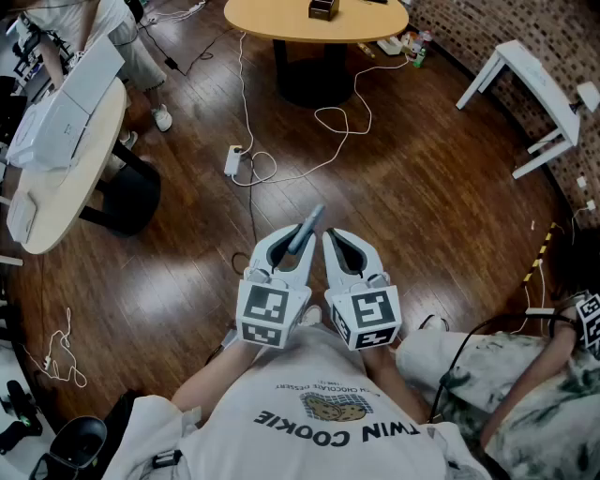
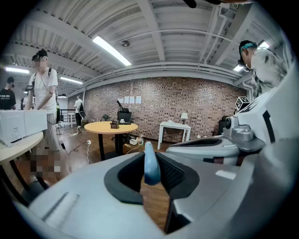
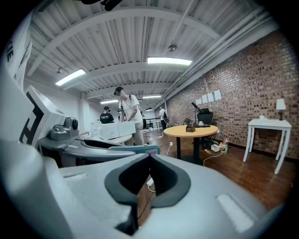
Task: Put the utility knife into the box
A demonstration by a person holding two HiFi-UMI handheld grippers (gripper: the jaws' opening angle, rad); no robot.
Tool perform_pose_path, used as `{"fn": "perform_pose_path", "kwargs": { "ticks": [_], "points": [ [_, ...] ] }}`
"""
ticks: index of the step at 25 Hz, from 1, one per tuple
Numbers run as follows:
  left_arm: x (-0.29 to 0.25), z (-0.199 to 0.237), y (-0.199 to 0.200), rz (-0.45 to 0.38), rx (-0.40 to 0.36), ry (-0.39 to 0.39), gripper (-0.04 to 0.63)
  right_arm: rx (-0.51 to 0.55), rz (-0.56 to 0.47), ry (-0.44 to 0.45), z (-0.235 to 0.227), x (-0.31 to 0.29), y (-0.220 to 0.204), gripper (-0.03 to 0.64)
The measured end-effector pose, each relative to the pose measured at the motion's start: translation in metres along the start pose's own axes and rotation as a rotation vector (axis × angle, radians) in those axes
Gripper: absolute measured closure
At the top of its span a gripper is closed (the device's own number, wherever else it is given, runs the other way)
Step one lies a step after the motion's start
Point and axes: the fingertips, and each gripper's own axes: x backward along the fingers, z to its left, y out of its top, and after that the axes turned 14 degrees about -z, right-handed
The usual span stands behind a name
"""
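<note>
**Left tongs (image 1: 292, 251) gripping the slim blue-grey utility knife (image 1: 307, 228); right tongs (image 1: 342, 251) closed, nothing between them.**
Knife sits between the left pads, one end sticking out past the jaw tips, angled forward. Both tongs are held side by side, close together, in front of the person's chest and above the dark wooden floor (image 1: 422, 187). Small dark box (image 1: 323, 8) stands on the round tan wooden bench (image 1: 272, 23) across the floor, well apart from the knife. White power strip (image 1: 232, 159) and cables lie on the floor in between.
</note>
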Motion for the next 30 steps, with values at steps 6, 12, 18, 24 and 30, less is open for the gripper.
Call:
{"fn": "perform_pose_path", "kwargs": {
  "ticks": [6,12,18,24,30],
  "points": [
    [-0.027,0.026,-0.005,0.000,0.008,-0.002,0.520,0.015,0.014,0.002,-0.010,-0.032,-0.006,0.615],
    [-0.073,0.058,-0.008,0.002,0.034,-0.043,0.520,0.035,0.042,-0.033,-0.036,-0.082,-0.009,0.615],
    [-0.124,0.116,0.003,0.000,0.049,-0.089,0.520,0.061,0.058,-0.069,-0.053,-0.160,0.003,0.615],
    [-0.163,0.190,0.020,-0.014,0.061,-0.114,0.520,0.063,0.068,-0.100,-0.053,-0.241,0.014,0.615],
    [-0.190,0.248,0.026,-0.030,0.081,-0.118,0.520,0.071,0.071,-0.102,-0.047,-0.306,0.019,0.615]
  ]
}}
